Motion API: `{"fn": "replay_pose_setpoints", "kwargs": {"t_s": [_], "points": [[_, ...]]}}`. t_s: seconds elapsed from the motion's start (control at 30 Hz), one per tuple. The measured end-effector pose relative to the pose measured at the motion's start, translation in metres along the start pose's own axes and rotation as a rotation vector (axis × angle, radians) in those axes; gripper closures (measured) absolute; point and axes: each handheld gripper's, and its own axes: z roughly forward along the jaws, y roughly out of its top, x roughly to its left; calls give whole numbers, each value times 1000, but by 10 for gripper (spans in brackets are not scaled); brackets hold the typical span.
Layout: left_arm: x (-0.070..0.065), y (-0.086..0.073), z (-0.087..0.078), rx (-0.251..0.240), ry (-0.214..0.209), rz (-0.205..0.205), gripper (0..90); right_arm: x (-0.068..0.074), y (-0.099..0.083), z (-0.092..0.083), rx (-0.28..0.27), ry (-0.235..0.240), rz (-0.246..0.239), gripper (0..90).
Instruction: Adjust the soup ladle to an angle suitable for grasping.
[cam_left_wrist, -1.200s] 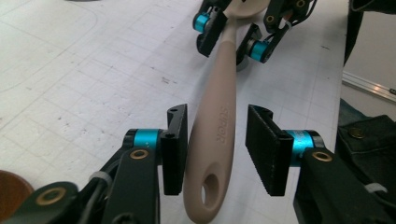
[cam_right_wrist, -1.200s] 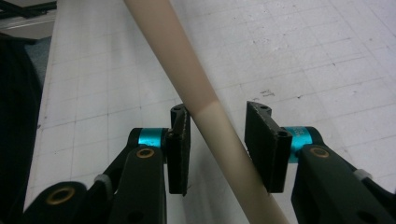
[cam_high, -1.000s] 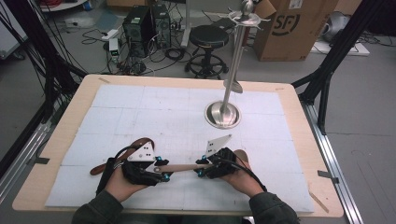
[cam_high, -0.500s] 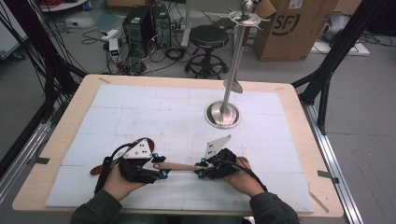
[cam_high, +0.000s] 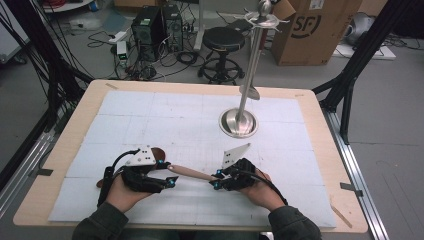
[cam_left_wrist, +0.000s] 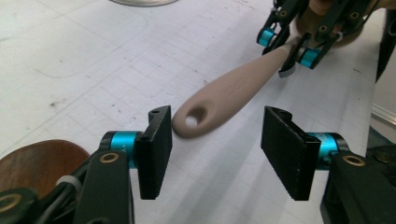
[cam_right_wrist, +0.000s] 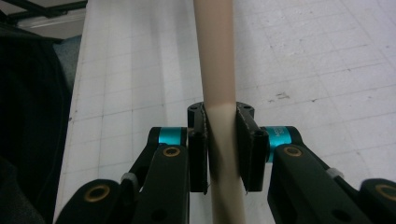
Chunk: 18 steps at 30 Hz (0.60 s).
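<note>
Left gripper view shows the beige spoon handle (cam_left_wrist: 224, 100), its hanging-hole end lying free between the spread jaws of the left gripper (cam_left_wrist: 215, 140); one pad sits just beside the tip and the other stands well apart. Those jaws have just been opening, and the handle end remains between them but is no longer pinched. At the far end of the handle the right gripper (cam_left_wrist: 292, 44) pinches it. In the right gripper view its own jaws have just been closing and now press on both sides of the handle. I judge this a handover: the spoon passes from left to right, so the right hand can carry it, perhaps toward the metal stand (cam_high: 242, 120) farther up the table. In the high view the spoon spans the gap between the two grippers, low over the white gridded mat (cam_high: 175, 115) near the table's front edge. A brown wooden piece (cam_left_wrist: 39, 163) lies by the left gripper. Beyond the table a cardboard box (cam_high: 312, 30) bears the letters "SF".
</note>
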Motion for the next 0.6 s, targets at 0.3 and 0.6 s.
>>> {"fn": "replay_pose_setpoints", "kwargs": {"t_s": [0.3, 0.6], "points": [[1, 0, -2, -12, 4, -7, 411, -2, 1, -11, -44, -9, 22, 773], [1, 0, -1, -6, 2, -4, 411, -5, 4, -25, -128, -23, 80, 773]]}}
